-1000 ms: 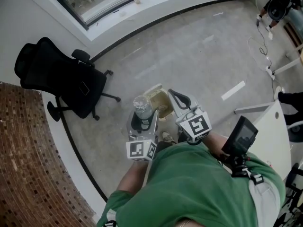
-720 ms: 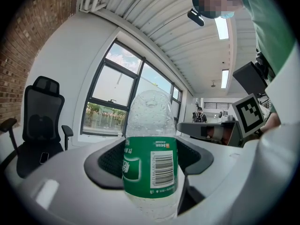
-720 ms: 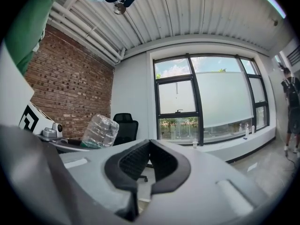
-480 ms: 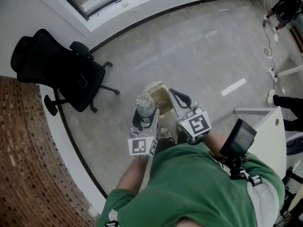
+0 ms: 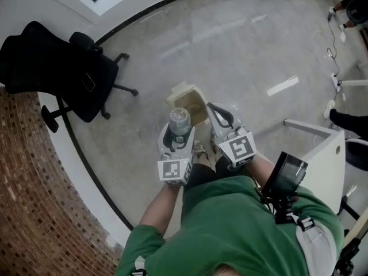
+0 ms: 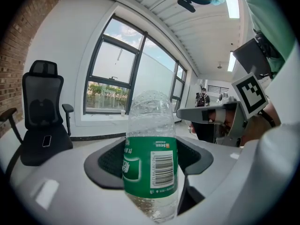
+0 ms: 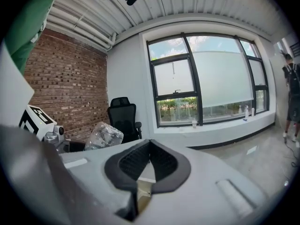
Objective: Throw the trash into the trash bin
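A grey concrete floor (image 5: 241,45) curves along a white wall, with a black strip (image 5: 86,154) running along the wall's foot. A black office chair (image 5: 60,68) stands close to a red brick wall (image 5: 29,211), and a dark phone (image 5: 87,84) lies on its seat. A short white strip (image 5: 283,86) marks the floor. A thin cable (image 5: 322,45) trails near the right edge, beyond a white table (image 5: 333,148). A tall dark-framed window (image 7: 206,78) lets in daylight and shows greenery outside. A cup (image 7: 193,123) stands on its white sill (image 7: 225,125). The ceiling (image 7: 197,3) is white and ribbed.
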A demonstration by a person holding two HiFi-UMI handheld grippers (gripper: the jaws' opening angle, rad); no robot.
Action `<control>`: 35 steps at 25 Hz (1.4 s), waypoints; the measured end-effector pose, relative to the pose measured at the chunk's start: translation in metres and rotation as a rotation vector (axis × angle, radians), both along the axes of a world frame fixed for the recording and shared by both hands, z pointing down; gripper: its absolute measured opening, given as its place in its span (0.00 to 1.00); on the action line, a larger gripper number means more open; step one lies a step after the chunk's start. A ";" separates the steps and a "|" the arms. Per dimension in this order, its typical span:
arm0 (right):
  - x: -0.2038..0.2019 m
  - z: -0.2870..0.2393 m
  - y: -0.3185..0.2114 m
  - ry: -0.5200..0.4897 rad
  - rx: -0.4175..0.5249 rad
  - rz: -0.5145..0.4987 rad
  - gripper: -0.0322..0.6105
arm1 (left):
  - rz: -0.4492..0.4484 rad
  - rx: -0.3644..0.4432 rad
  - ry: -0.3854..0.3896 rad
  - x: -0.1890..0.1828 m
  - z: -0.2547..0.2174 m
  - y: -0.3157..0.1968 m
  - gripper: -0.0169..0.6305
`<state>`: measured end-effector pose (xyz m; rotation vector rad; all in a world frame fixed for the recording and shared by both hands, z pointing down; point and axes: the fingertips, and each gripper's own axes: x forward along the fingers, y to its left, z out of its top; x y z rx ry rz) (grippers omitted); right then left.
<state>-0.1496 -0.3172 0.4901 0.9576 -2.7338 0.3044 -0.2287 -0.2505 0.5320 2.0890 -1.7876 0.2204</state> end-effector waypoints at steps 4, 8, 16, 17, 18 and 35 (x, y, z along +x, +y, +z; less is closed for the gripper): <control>-0.001 0.039 -0.004 0.047 -0.037 -0.012 0.05 | 0.000 -0.044 0.002 0.002 0.028 -0.007 0.54; -0.005 0.081 -0.004 0.087 -0.076 -0.030 0.05 | -0.008 -0.092 0.005 0.000 0.061 -0.011 0.54; -0.008 0.163 -0.001 0.160 -0.148 -0.051 0.05 | -0.021 -0.210 0.021 -0.004 0.141 -0.005 0.54; -0.008 0.172 0.001 0.168 -0.160 -0.053 0.05 | -0.021 -0.221 0.023 -0.004 0.151 -0.004 0.54; -0.009 0.182 0.002 0.175 -0.173 -0.055 0.05 | -0.022 -0.234 0.026 -0.005 0.160 -0.002 0.54; -0.009 0.310 0.016 0.254 -0.252 -0.103 0.05 | 0.024 -0.472 0.001 -0.003 0.329 0.013 0.54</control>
